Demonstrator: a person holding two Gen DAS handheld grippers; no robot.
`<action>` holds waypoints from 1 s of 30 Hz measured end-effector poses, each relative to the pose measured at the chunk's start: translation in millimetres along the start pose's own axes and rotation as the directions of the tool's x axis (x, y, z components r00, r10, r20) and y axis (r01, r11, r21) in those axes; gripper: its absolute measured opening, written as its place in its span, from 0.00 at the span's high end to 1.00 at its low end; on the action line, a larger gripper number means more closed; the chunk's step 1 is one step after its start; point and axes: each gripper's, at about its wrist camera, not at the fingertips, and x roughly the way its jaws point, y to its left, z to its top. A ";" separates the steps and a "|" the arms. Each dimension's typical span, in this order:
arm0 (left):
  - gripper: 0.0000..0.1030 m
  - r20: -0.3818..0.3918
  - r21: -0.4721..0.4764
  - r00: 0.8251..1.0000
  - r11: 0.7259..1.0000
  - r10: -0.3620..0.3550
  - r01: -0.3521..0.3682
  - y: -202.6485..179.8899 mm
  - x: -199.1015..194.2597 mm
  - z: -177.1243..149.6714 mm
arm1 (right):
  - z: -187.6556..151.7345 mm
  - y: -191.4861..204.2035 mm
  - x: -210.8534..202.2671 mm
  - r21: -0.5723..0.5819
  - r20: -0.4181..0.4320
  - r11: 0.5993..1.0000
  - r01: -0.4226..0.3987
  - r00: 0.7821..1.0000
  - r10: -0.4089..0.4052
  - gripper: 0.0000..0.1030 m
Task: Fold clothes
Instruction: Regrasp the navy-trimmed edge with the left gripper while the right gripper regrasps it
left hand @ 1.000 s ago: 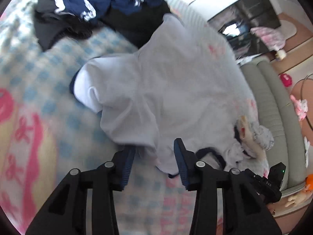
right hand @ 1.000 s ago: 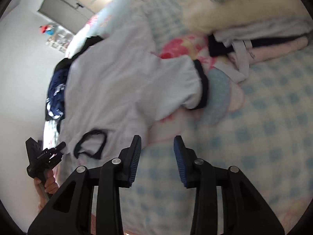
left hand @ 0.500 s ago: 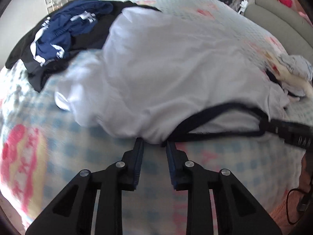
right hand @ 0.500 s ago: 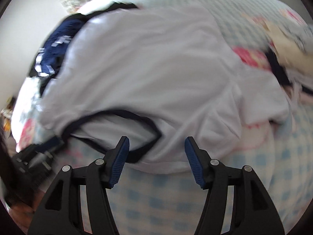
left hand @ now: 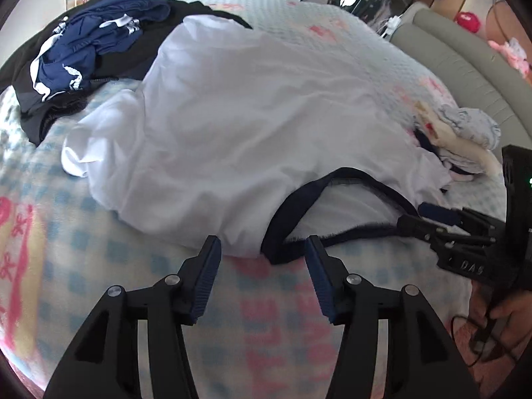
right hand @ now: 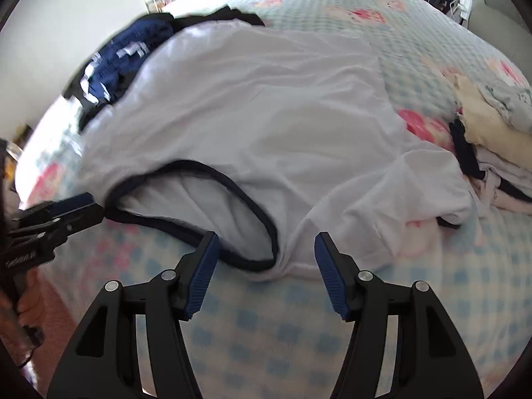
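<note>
A: The white T-shirt lies spread on the checked bedspread, its navy-trimmed neckline at the near edge. Dark clothes are heaped far left, and a stack of folded clothes sits at the right.

B: And the claws?

A: The left gripper has just been opening; its jaws stand apart just short of the shoulder hem, with nothing pinched between them. The right gripper has also been opening, and it straddles the other end of the neckline, pads clear of the cloth.

B: So both released. What could spoil the fold?

A: Closing now, either claw may catch only the top layer at the collar, so the front lifts while the back stays down and bunches. The right sleeve already lies rumpled against the folded stack, so dragging the shirt could topple that pile. The far hem overlaps the dark heap and might pull a piece along
</note>
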 end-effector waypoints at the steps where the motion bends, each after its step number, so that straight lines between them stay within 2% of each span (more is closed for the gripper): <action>1: 0.47 -0.012 -0.007 1.000 1.000 0.015 -0.015 -2.0 8.3 3.3 | -1.5 -2.1 6.2 0.018 -0.007 1.000 0.015 1.000 -0.015 0.41; 3: 0.49 -0.005 -0.014 0.999 0.999 0.045 -0.045 -5.4 17.2 1.5 | -10.3 -9.3 17.3 0.045 0.010 0.997 0.059 0.998 -0.060 0.42; 5: 0.52 0.003 -0.022 0.997 0.997 0.074 -0.074 -8.9 25.7 -0.8 | -22.5 -17.3 16.4 0.101 0.047 0.994 0.035 0.998 -0.040 0.42; 6: 0.64 0.018 -0.019 0.996 0.996 0.083 -0.082 -11.5 22.5 -0.7 | -28.6 -21.2 15.4 0.130 0.067 0.991 0.018 0.997 -0.027 0.42; 7: 0.83 0.034 -0.017 0.995 0.996 0.090 -0.089 -14.2 18.4 -0.5 | -29.9 -22.8 13.1 0.137 0.078 0.991 0.010 0.997 -0.021 0.42; 8: 0.88 0.050 -0.014 0.994 0.995 0.097 -0.096 -17.0 14.3 -0.2 | -29.8 -23.6 10.6 0.137 0.087 0.991 0.004 0.996 -0.016 0.45; 9: 0.89 0.066 -0.012 0.992 0.995 0.104 -0.103 -19.7 10.2 0.0 | -27.6 -26.3 8.4 0.149 0.092 0.989 -0.011 0.996 -0.002 0.49; 10: 0.91 0.082 -0.010 0.990 0.994 0.111 -0.111 -22.4 6.1 0.3 | -23.7 -28.5 5.5 0.162 0.093 0.986 -0.032 0.996 0.017 0.64; 11: 0.91 0.105 -0.024 0.989 0.994 0.105 -0.103 -24.0 -2.4 -0.2 | -19.5 -30.3 2.4 0.176 0.095 0.983 -0.052 0.995 0.036 0.75; 12: 0.92 0.129 -0.030 0.986 0.994 0.105 -0.102 -26.6 -12.5 -2.4 | -15.8 -27.6 -5.6 0.168 0.108 0.984 -0.055 0.993 0.037 0.79; 14: 0.92 0.152 -0.018 0.982 0.994 0.112 -0.110 -30.7 -28.7 -8.1 | -18.5 -11.5 -26.5 0.103 0.160 0.995 -0.018 0.987 0.001 0.94; 16: 0.93 0.158 -0.018 0.982 0.995 0.101 -0.100 -26.3 -41.3 -17.0 | -26.1 -0.6 -39.8 0.057 0.182 0.998 -0.010 0.983 0.000 0.95; 18: 0.93 0.162 -0.019 0.984 0.997 0.080 -0.078 -23.5 -54.6 -26.1 | -34.6 0.0 -45.2 0.059 0.176 0.998 -0.020 0.984 0.009 0.95; 21: 0.92 0.140 -0.024 0.989 0.998 0.056 -0.053 -17.2 -53.2 -35.9 | -48.0 -5.7 -46.6 0.091 0.148 0.994 -0.057 0.988 0.043 0.95; 24: 0.92 0.098 -0.035 0.993 0.998 0.063 -0.060 -17.3 -37.1 -40.4 | -56.2 -12.4 -43.7 0.171 0.128 0.969 -0.179 0.979 0.158 0.91; 25: 0.91 0.082 -0.045 0.994 0.997 0.072 -0.069 -18.0 -32.7 -39.0 | -54.7 -15.6 -41.7 0.199 0.125 0.960 -0.198 0.976 0.176 0.79; 26: 0.91 0.073 -0.054 0.994 0.995 0.084 -0.080 -20.4 -31.2 -38.4 | -50.7 -16.8 -41.0 0.209 0.126 0.955 -0.211 0.974 0.188 0.62; 27: 0.90 0.064 -0.062 0.993 0.994 0.096 -0.092 -22.9 -30.1 -37.8 | -46.1 -17.6 -40.4 0.215 0.129 0.951 -0.224 0.971 0.200 0.57; 29: 0.90 0.065 -0.069 0.993 0.993 0.095 -0.091 -24.7 -28.0 -38.0 | -35.0 -16.2 -40.6 0.205 0.158 0.953 -0.223 0.968 0.193 0.40; 30: 0.90 0.067 -0.072 0.993 0.993 0.094 -0.090 -25.4 -27.0 -38.1 | -28.6 -15.1 -35.0 0.204 0.152 0.956 -0.210 0.972 0.181 0.36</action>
